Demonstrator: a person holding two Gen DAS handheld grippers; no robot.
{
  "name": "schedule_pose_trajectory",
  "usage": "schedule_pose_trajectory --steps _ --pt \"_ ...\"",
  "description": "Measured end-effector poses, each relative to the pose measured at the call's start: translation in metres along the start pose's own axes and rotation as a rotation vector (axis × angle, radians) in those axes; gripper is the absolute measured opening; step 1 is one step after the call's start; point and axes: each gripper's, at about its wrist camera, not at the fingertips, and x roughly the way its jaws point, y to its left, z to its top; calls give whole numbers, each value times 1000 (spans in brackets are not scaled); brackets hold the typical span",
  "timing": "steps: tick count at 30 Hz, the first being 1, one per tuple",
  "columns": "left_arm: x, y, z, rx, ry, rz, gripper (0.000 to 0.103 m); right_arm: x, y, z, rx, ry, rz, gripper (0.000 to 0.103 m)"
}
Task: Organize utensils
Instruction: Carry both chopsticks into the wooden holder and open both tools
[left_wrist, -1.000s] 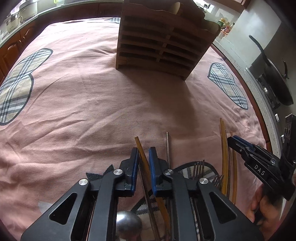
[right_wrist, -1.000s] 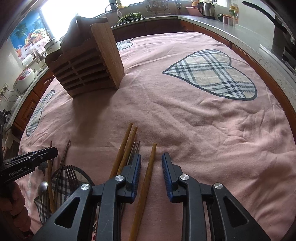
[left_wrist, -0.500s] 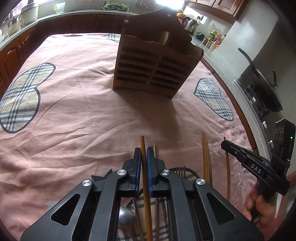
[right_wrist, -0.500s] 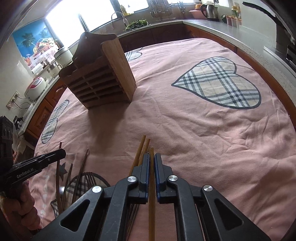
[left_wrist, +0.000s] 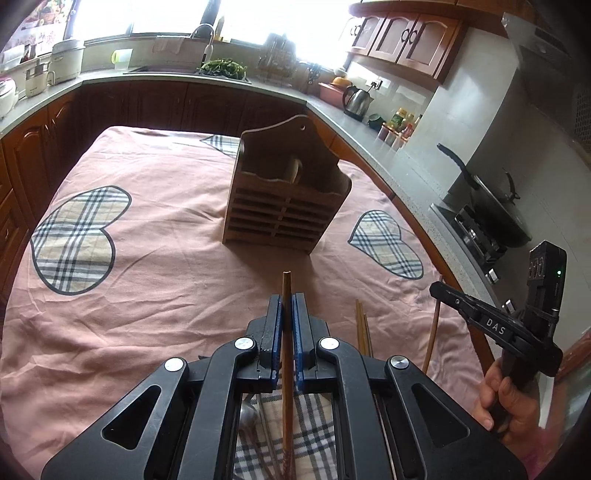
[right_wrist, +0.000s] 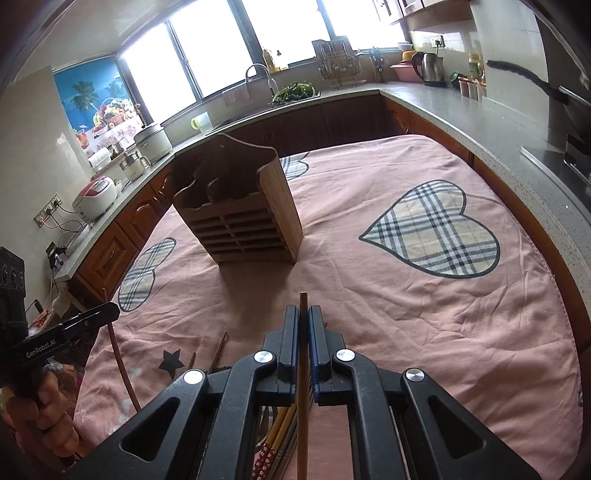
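My left gripper (left_wrist: 287, 301) is shut on a brown wooden chopstick (left_wrist: 286, 284), whose tip sticks out past the blue pads. My right gripper (right_wrist: 303, 312) is shut on another wooden chopstick (right_wrist: 303, 301). Both are lifted above the pink cloth. A slatted wooden utensil holder (left_wrist: 286, 201) stands upright ahead in the middle of the table, also visible in the right wrist view as the holder (right_wrist: 240, 218). More chopsticks (left_wrist: 362, 325), a spoon (left_wrist: 248, 413) and other utensils lie below the left gripper on the cloth. In the right wrist view, chopsticks (right_wrist: 279, 439) lie under the right gripper.
A pink cloth (left_wrist: 155, 266) with plaid hearts covers the table. Kitchen counters (left_wrist: 373, 129) ring it, with a kettle (left_wrist: 356, 99) and a black pan (left_wrist: 495, 206) on the stove at right. A hand (left_wrist: 506, 402) holds the right gripper; another hand (right_wrist: 40, 413) holds the left.
Both grippers closed onto a chopstick each and rose off the cloth, tilting up so the holder and counters now show further down in the views.
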Motion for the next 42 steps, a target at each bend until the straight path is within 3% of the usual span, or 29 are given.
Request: schedule_pose_trajectory --steps 17,28,35,42 --pt "-49 4 29 -26 -197 -34 5 -50 22 37 -13 -199 50 5" --pt "-69 12 116 -82 -451 -40 5 -61 34 113 22 -432 93 5" --pt "-42 25 173 -117 -592 -3 5 -42 39 167 53 -541 106 5" --pt "30 57 197 -198 -575 34 5 17 37 186 39 -518 58 5"
